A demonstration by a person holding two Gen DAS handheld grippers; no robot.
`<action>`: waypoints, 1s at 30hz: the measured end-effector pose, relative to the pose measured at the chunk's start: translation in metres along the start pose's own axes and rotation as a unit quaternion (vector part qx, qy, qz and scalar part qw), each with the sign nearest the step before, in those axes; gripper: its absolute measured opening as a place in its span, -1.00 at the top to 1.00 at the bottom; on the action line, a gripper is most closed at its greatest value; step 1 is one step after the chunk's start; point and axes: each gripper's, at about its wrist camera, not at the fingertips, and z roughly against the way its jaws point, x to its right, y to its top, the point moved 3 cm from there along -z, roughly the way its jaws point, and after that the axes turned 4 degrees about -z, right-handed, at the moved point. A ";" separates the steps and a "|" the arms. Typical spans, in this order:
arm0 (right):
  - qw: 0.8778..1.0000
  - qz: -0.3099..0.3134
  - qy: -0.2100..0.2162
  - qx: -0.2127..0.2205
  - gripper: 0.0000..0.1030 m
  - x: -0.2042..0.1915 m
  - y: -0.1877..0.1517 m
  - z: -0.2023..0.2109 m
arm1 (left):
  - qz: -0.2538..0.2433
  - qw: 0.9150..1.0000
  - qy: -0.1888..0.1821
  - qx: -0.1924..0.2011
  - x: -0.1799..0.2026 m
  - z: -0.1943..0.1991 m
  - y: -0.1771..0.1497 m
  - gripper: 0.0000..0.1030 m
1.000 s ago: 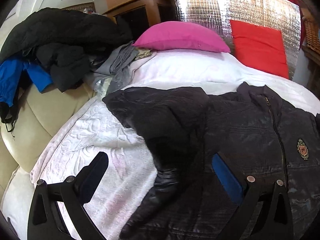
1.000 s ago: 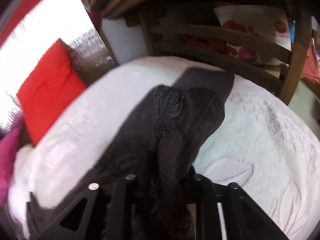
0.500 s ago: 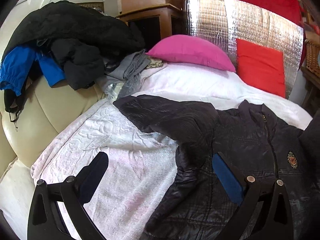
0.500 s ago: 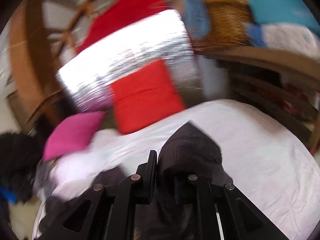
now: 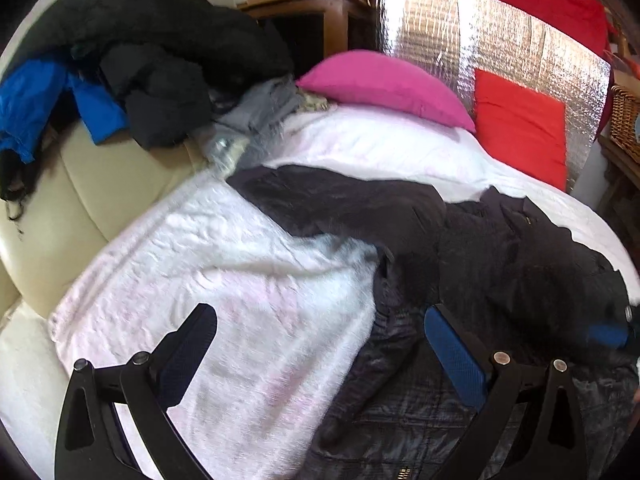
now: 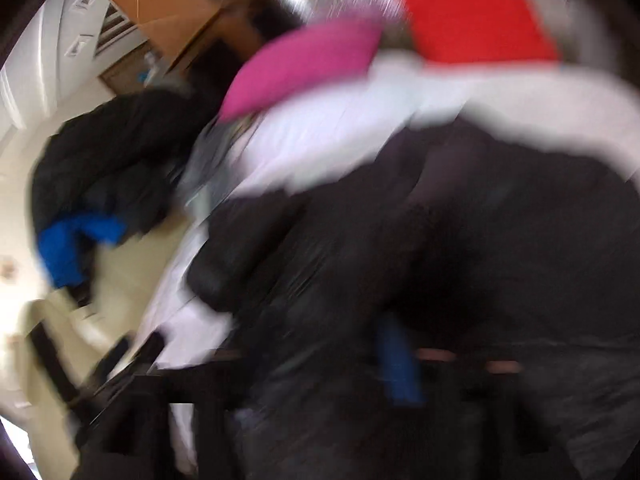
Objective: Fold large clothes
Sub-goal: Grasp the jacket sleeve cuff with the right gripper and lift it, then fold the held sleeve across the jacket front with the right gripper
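Note:
A dark quilted jacket point(image 5: 500, 256) lies spread on the white bedspread point(image 5: 240, 280), one sleeve point(image 5: 340, 200) stretched toward the far left. My left gripper point(image 5: 320, 340) is open and empty, hovering over the jacket's left edge and the bedspread. The other gripper's blue pad point(image 5: 608, 336) shows at the right edge over the jacket. The right wrist view is heavily motion-blurred; the jacket point(image 6: 460, 248) fills it, and its gripper point(image 6: 340, 364) appears shut on dark jacket fabric, though the blur hides the fingertips.
A pink pillow point(image 5: 384, 84) and a red pillow point(image 5: 520, 124) lie at the bed's head against a silver foil panel point(image 5: 500, 44). A pile of black and blue clothes point(image 5: 132, 60) sits on a beige chair point(image 5: 80, 200) at left. A wicker basket point(image 5: 626, 120) stands at right.
The right gripper swung the jacket's right sleeve up and over, leftward across the jacket body. The left gripper drew back and left, showing more bedspread.

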 end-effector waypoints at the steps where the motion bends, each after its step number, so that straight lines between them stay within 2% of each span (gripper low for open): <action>1: 1.000 -0.010 0.016 -0.005 -0.60 0.002 -0.011 -0.001 | 0.002 1.000 -0.006 -0.006 0.002 -0.003 -0.001 -1.00; 4: 0.998 -0.017 0.063 -0.009 -0.60 0.009 -0.022 0.010 | 0.008 0.999 -0.046 -0.016 0.015 -0.009 -0.001 -1.00; 7: 0.995 -0.006 0.086 0.048 -0.61 0.023 -0.021 0.062 | -0.002 0.996 -0.092 -0.016 0.041 -0.011 0.003 -1.00; 9: 0.993 -0.008 0.048 0.108 -0.61 0.044 -0.013 0.095 | -0.013 0.993 -0.121 -0.014 0.062 -0.013 0.008 -1.00; 11: 0.983 -0.033 -0.051 0.172 -0.61 0.083 -0.004 0.124 | -0.025 0.987 -0.155 -0.020 0.088 -0.017 0.016 -1.00; 13: 0.963 -0.079 -0.137 0.216 -0.61 0.123 0.001 0.139 | -0.027 0.981 -0.190 -0.037 0.114 -0.019 0.021 -1.00; 15: 0.947 -0.116 -0.181 0.237 -0.61 0.160 0.003 0.144 | -0.021 0.977 -0.206 -0.044 0.136 -0.019 0.029 -1.00; 17: 0.940 -0.141 -0.200 0.237 -0.61 0.185 0.008 0.143 | -0.024 0.978 -0.204 -0.048 0.163 -0.022 0.038 -1.00; 18: 0.940 -0.148 -0.205 0.231 -0.61 0.194 0.012 0.141 | -0.038 0.979 -0.191 -0.058 0.181 -0.026 0.042 -1.00; 21: 0.940 -0.139 -0.219 0.222 -0.61 0.210 0.022 0.127 | -0.091 0.982 -0.146 -0.082 0.226 -0.040 0.047 -1.00; 22: 0.941 -0.136 -0.220 0.218 -0.61 0.214 0.025 0.125 | -0.121 0.982 -0.112 -0.094 0.241 -0.048 0.046 -1.00; 23: 0.943 -0.134 -0.219 0.211 -0.61 0.222 0.028 0.126 | -0.159 0.978 -0.078 -0.111 0.257 -0.058 0.043 -1.00; 25: 0.948 -0.135 -0.208 0.197 -0.61 0.235 0.031 0.127 | -0.199 0.971 -0.047 -0.120 0.267 -0.070 0.037 -0.96; 26: 0.950 -0.140 -0.208 0.187 -0.61 0.241 0.032 0.118 | -0.220 0.968 -0.020 -0.118 0.271 -0.075 0.031 -0.89; 27: 0.951 -0.147 -0.206 0.177 -0.61 0.246 0.033 0.111 | -0.228 0.966 -0.010 -0.118 0.269 -0.076 0.026 -0.64; 28: 0.954 -0.157 -0.196 0.166 -0.61 0.253 0.034 0.104 | -0.229 0.965 -0.019 -0.125 0.266 -0.078 0.021 -0.36; 29: 0.957 -0.164 -0.184 0.152 -0.60 0.258 0.034 0.096 | -0.219 0.966 -0.038 -0.136 0.260 -0.077 0.016 -0.19; 30: 0.960 -0.166 -0.176 0.142 -0.59 0.262 0.033 0.090 | -0.208 0.967 -0.048 -0.138 0.250 -0.075 0.015 0.07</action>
